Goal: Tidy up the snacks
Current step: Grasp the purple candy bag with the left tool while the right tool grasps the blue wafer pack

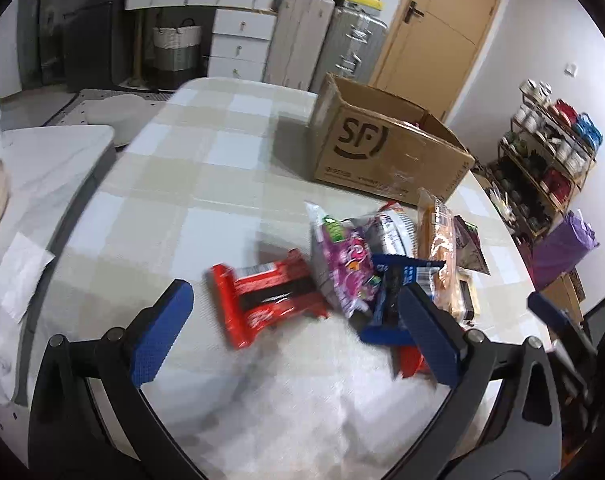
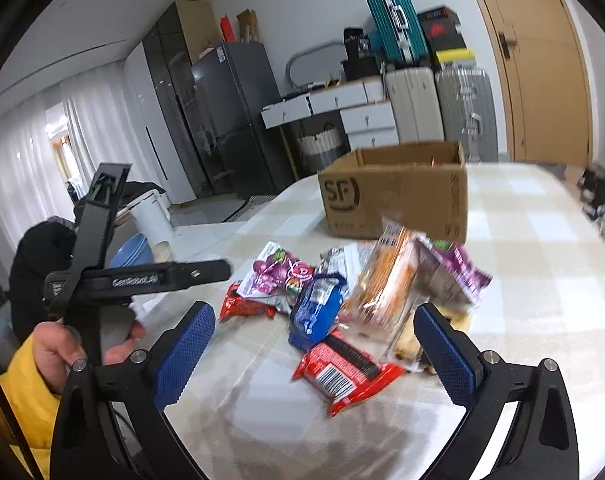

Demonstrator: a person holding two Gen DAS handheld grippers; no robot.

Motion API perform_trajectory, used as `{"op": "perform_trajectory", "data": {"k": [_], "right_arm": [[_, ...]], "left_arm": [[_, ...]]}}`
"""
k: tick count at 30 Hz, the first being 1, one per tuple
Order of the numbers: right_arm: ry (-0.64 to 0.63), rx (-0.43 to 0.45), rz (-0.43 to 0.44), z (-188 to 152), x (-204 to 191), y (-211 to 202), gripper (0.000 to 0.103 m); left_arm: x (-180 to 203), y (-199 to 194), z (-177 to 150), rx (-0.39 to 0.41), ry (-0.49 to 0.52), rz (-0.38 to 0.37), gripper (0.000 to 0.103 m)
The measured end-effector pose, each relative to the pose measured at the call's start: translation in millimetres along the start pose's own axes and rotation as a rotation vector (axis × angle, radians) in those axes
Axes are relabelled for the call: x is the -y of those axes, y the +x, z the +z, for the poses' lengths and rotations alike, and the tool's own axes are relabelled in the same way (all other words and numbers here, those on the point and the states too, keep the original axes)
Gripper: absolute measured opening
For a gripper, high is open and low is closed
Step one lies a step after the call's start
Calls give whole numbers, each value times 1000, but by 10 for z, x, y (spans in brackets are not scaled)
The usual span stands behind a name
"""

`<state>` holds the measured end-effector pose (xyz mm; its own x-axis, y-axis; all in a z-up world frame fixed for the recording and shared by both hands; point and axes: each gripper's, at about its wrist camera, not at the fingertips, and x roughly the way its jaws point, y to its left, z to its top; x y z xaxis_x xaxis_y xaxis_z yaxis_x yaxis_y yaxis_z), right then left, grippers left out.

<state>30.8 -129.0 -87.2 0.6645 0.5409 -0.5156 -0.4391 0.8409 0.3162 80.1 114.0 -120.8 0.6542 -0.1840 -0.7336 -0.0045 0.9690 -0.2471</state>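
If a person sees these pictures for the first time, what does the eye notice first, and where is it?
First comes the bright heap of snack packets on the checked tablecloth, with two red packets nearest the cameras. Behind the heap stands an open cardboard box marked SF. Both grippers, left and right, hover open and empty in front of the heap.

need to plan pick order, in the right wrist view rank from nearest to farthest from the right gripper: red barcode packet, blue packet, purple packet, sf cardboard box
From the right gripper:
1. Red barcode packet, lying between the open fingers.
2. Blue packet, just behind it, centre-left.
3. Purple packet, further back on the left.
4. SF cardboard box, behind the whole pile.
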Motion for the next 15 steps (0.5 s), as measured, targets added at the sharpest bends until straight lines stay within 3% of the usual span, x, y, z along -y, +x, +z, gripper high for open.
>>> {"op": "perform_trajectory", "data": {"k": [6, 8, 11, 13, 15], "right_arm": [[15, -28, 17, -46, 80, 147, 101], [14, -37, 19, -50, 99, 193, 101], [19, -52, 24, -50, 135, 273, 101], [24, -67, 30, -42, 161, 329, 101], [26, -82, 39, -36, 170, 392, 101]], "left_arm": [[145, 470, 187, -68, 24, -26, 102], [152, 612, 238, -87, 22, -22, 98], [160, 749, 288, -103, 16, -39, 81], [162, 830, 295, -126, 23, -63, 52], [128, 874, 305, -124, 12, -84, 43]]}}
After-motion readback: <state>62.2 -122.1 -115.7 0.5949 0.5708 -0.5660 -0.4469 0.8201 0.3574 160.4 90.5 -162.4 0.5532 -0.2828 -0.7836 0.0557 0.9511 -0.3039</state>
